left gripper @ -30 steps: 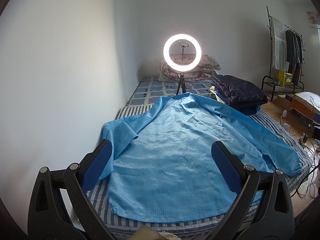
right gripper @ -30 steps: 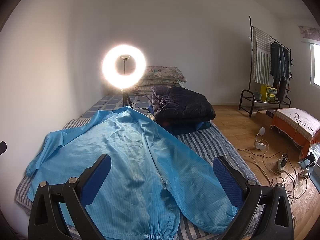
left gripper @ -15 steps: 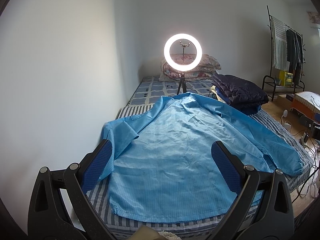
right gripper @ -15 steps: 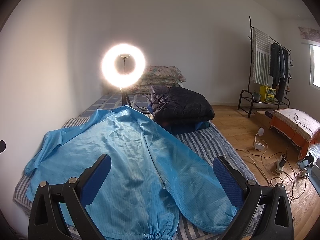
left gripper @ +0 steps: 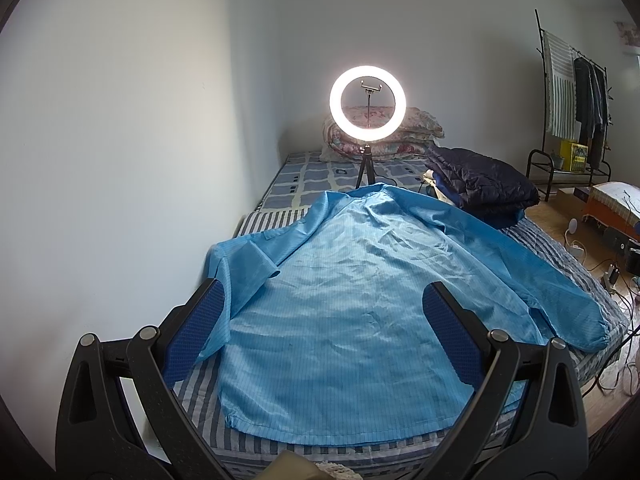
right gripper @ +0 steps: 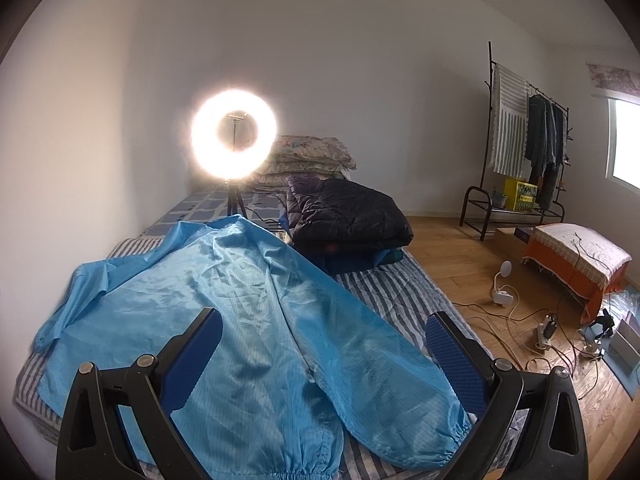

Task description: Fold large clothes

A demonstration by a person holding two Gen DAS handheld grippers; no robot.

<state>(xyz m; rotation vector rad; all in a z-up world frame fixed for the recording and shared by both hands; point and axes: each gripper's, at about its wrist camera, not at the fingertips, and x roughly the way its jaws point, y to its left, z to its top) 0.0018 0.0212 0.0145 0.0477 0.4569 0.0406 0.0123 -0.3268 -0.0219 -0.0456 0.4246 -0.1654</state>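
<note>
A large light-blue coat [left gripper: 352, 320] lies spread flat on the striped bed [left gripper: 276, 220], collar toward the far end and hem toward me. Its left sleeve [left gripper: 236, 264] is bunched by the wall; its right sleeve [right gripper: 384, 368] stretches down to the bed's near right edge, cuff gathered. My left gripper [left gripper: 326, 308] hovers open above the coat's lower body, holding nothing. In the right wrist view the same coat [right gripper: 224, 320] lies below my right gripper [right gripper: 324, 340], which stands open over the right sleeve with nothing between its blue pads.
A lit ring light [left gripper: 368, 104] on a tripod stands on the bed beyond the collar. A folded dark quilted jacket [right gripper: 344, 216] and stacked pillows [right gripper: 312, 156] lie behind. The wall runs along the left. A clothes rack [right gripper: 520, 140], cables [right gripper: 532, 320] and an orange-covered stool [right gripper: 576, 256] occupy the wooden floor at right.
Both views shift only slightly; the right gripper has drifted a little so the coat sits further left in its view. Both grippers stay open and the coat has not moved.
</note>
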